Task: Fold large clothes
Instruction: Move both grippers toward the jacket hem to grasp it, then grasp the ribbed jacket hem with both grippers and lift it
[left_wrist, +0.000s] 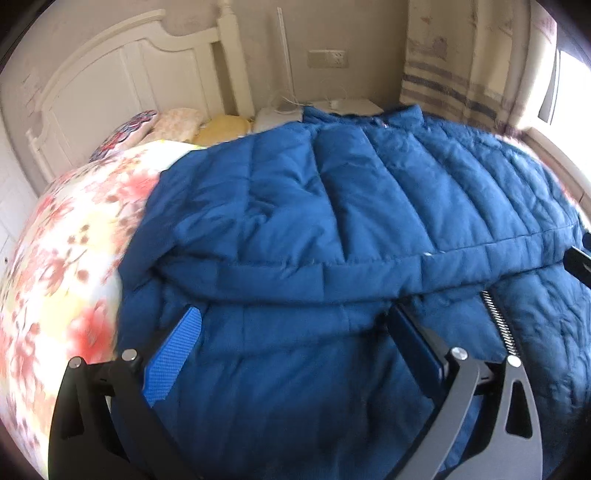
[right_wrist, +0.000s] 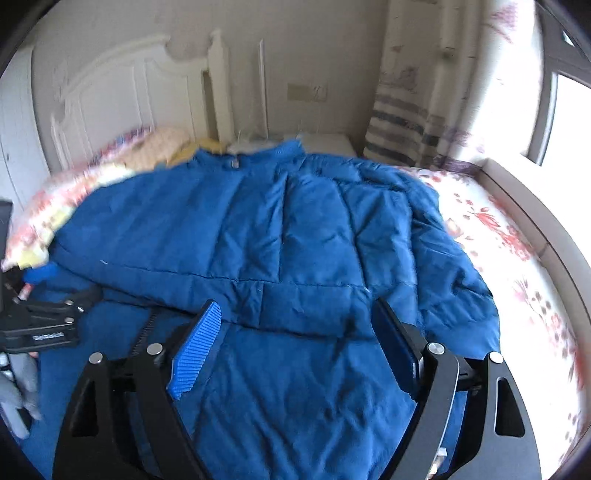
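Observation:
A large blue quilted jacket (left_wrist: 332, 206) lies spread on the bed, its lower part folded up so the hem band runs across the middle; it also shows in the right wrist view (right_wrist: 280, 236). My left gripper (left_wrist: 295, 325) is open, its blue pads (left_wrist: 173, 354) wide apart just above the jacket near the folded hem. My right gripper (right_wrist: 299, 321) is open too, its pads (right_wrist: 195, 350) spread over the jacket's near part. Neither holds any cloth. The left gripper also shows at the left edge of the right wrist view (right_wrist: 48, 317).
The bed has a floral sheet (left_wrist: 62, 251), which also shows in the right wrist view (right_wrist: 517, 251). Pillows (left_wrist: 177, 122) lie against a white headboard (left_wrist: 122, 74). A white bedside table (left_wrist: 354, 105), a striped curtain (left_wrist: 454, 77) and a bright window (right_wrist: 565, 122) are at the far right.

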